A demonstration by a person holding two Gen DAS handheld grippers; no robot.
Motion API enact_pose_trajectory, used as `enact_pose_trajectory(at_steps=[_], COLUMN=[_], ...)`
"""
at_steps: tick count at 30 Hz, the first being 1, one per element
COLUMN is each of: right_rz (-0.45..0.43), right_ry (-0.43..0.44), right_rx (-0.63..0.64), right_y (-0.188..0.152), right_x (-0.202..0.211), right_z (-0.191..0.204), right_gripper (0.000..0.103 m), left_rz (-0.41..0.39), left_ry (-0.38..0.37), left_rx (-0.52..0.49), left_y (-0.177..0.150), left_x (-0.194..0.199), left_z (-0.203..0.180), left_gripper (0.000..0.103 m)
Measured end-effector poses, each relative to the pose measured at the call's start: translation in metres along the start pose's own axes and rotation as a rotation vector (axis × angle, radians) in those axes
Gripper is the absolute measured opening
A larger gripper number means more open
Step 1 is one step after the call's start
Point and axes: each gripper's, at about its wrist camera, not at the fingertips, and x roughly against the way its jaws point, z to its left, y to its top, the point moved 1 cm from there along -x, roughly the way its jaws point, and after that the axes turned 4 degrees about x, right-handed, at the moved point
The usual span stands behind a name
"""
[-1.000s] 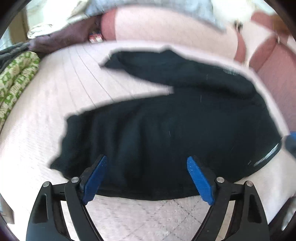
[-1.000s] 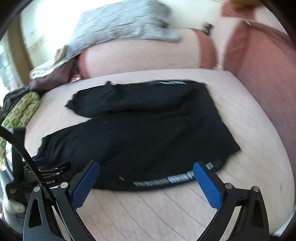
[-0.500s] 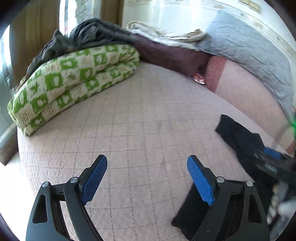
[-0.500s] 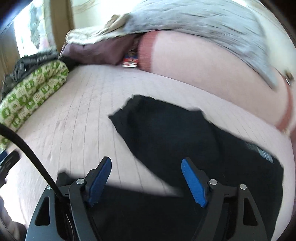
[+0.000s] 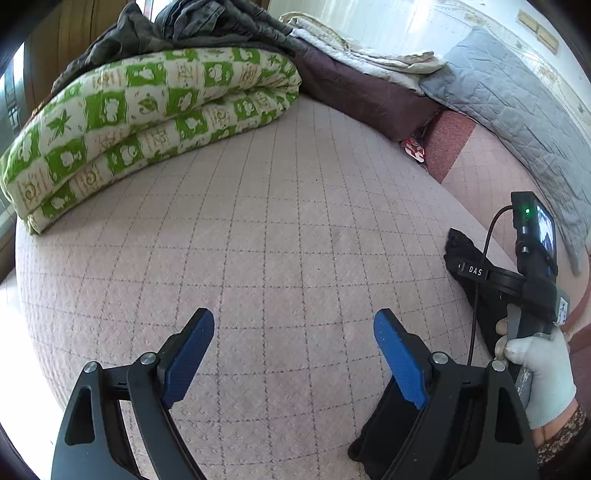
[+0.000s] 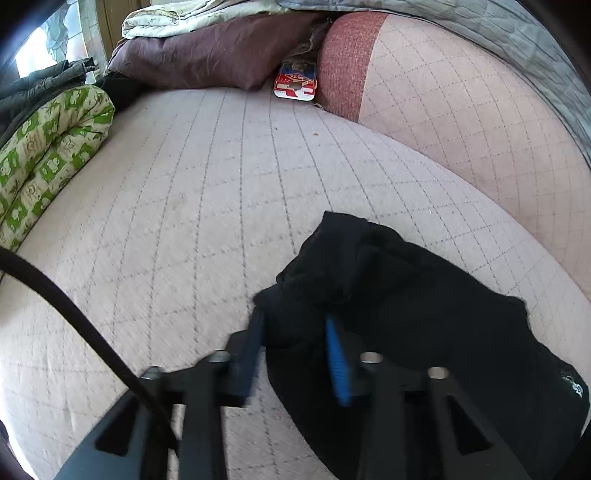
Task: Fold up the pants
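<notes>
The black pants (image 6: 424,332) lie on the pink quilted bed cover (image 6: 184,221), with one leg end bunched near the middle. My right gripper (image 6: 295,332) has its blue pads nearly together around the edge of that leg end. In the left wrist view my left gripper (image 5: 293,350) is open and empty over bare cover, and a bit of the pants (image 5: 384,435) lies under its right finger. The right gripper body (image 5: 532,280), held by a gloved hand, shows at the right over the other leg (image 5: 461,247).
A folded green and white quilt (image 5: 147,122) lies at the left with dark clothes (image 5: 192,26) on top. A maroon pillow (image 6: 214,55), a grey blanket (image 5: 517,92) and a red and blue packet (image 6: 295,85) lie at the head.
My right gripper has come down onto the leg end and its pads have closed in on the cloth. My left gripper swung left away from the pants, then held nearly still.
</notes>
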Motion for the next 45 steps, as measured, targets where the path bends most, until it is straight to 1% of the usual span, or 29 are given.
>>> enact_pose_trajectory(at_steps=[2, 4, 5, 7, 8, 10, 12, 13, 15, 18, 20, 21, 23, 24, 26, 28, 30, 31, 32, 33, 34, 35, 36, 37, 38, 39, 40, 43, 45], right_rz=[0.003, 0.007, 0.010, 0.014, 0.000, -0.050, -0.096, -0.113, -0.141, -0.145, -0.132, -0.130, -0.124, -0.126, -0.134, -0.131, -0.131, -0.131, -0.133, -0.141, -0.155, -0.184, -0.203, -0.216, -0.227, -0.220, -0.219, -0.262, -0.288], right_ry=[0.027, 0.030, 0.038, 0.101, 0.147, 0.196, 0.219, 0.223, 0.193, 0.057, -0.020, -0.035, -0.073, -0.093, -0.114, -0.114, -0.080, -0.060, -0.022, -0.015, -0.032, -0.047, -0.037, -0.012, 0.024, 0.070, 0.104, 0.102, 0.121], right_rx=[0.022, 0.054, 0.066, 0.039, 0.009, -0.026, -0.067, -0.105, -0.193, -0.356, -0.487, -0.542, -0.701, -0.764, -0.843, -0.887, -0.931, -0.946, -0.965, -0.974, -0.975, -0.978, -0.989, -1.012, -1.039, -1.062, -1.086, -1.085, -1.089], right_y=[0.000, -0.002, -0.004, -0.009, -0.014, -0.031, -0.055, -0.073, -0.119, -0.214, -0.273, -0.295, -0.354, -0.378, -0.412, -0.431, -0.442, -0.445, -0.444, -0.440, -0.440, -0.435, -0.432, -0.429, -0.427, -0.425, -0.423, -0.424, -0.429], right_x=[0.002, 0.002, 0.002, 0.008, 0.020, 0.056, 0.092, 0.112, 0.151, 0.199, 0.223, 0.231, 0.252, 0.260, 0.269, 0.271, 0.262, 0.258, 0.247, 0.240, 0.237, 0.234, 0.228, 0.223, 0.221, 0.218, 0.216, 0.233, 0.247], right_z=[0.010, 0.021, 0.024, 0.023, 0.019, 0.007, -0.012, -0.028, -0.072, -0.153, -0.202, -0.218, -0.258, -0.272, -0.286, -0.292, -0.292, -0.294, -0.292, -0.288, -0.282, -0.280, -0.279, -0.281, -0.281, -0.280, -0.279, -0.276, -0.276], right_gripper=[0.026, 0.028, 0.040, 0.056, 0.056, 0.057, 0.064, 0.070, 0.071, 0.073, 0.073, 0.073, 0.073, 0.073, 0.073, 0.074, 0.074, 0.074, 0.074, 0.076, 0.081, 0.082, 0.082, 0.070, 0.032, 0.012, 0.011, 0.010, 0.009], left_rz=[0.002, -0.004, -0.003, 0.010, 0.015, 0.031, 0.058, 0.082, 0.127, 0.178, 0.242, 0.255, 0.230, 0.241, 0.242, 0.261, 0.262, 0.251, 0.237, 0.225, 0.206, 0.197, 0.205, 0.231, 0.250, 0.265, 0.283, 0.312, 0.326], left_ry=[0.002, 0.009, 0.012, 0.007, 0.005, 0.008, -0.005, -0.018, -0.048, -0.093, -0.121, -0.128, -0.109, -0.124, -0.140, -0.167, -0.170, -0.152, -0.124, -0.110, -0.085, -0.078, -0.091, -0.122, -0.136, -0.138, -0.140, -0.141, -0.148], left_rx=[0.002, -0.010, -0.015, -0.026, -0.031, -0.053, -0.071, -0.081, -0.096, -0.123, -0.161, -0.175, -0.244, -0.279, -0.313, -0.384, -0.444, -0.472, -0.492, -0.499, -0.504, -0.494, -0.480, -0.449, -0.424, -0.404, -0.389, -0.363, -0.362], left_y=[0.000, 0.000, -0.001, -0.003, -0.004, -0.008, -0.013, -0.016, -0.023, -0.036, -0.048, -0.053, -0.063, -0.071, -0.080, -0.093, -0.103, -0.109, -0.113, -0.115, -0.114, -0.112, -0.109, -0.104, -0.100, -0.095, -0.092, -0.090, -0.094], left_x=[-0.001, -0.002, -0.002, -0.005, -0.007, -0.011, -0.016, -0.018, -0.022, -0.024, -0.031, -0.033, -0.029, -0.029, -0.027, -0.024, -0.023, -0.023, -0.024, -0.024, -0.023, -0.021, -0.020, -0.021, -0.022, -0.024, -0.024, -0.018, -0.012], left_z=[-0.001, -0.004, -0.005, -0.010, -0.012, -0.018, -0.023, -0.025, -0.027, -0.030, -0.034, -0.036, -0.044, -0.050, -0.059, -0.073, -0.086, -0.093, -0.097, -0.100, -0.101, -0.100, -0.098, -0.096, -0.094, -0.093, -0.091, -0.088, -0.085], left_gripper=[0.088, 0.088, 0.088, 0.088, 0.088, 0.088, 0.088, 0.088, 0.088, 0.088, 0.088, 0.088, 0.088, 0.088, 0.088, 0.088, 0.088, 0.088, 0.084, 0.078, 0.059, 0.041, 0.033, 0.023, 0.020, 0.019, 0.018, 0.017, 0.017])
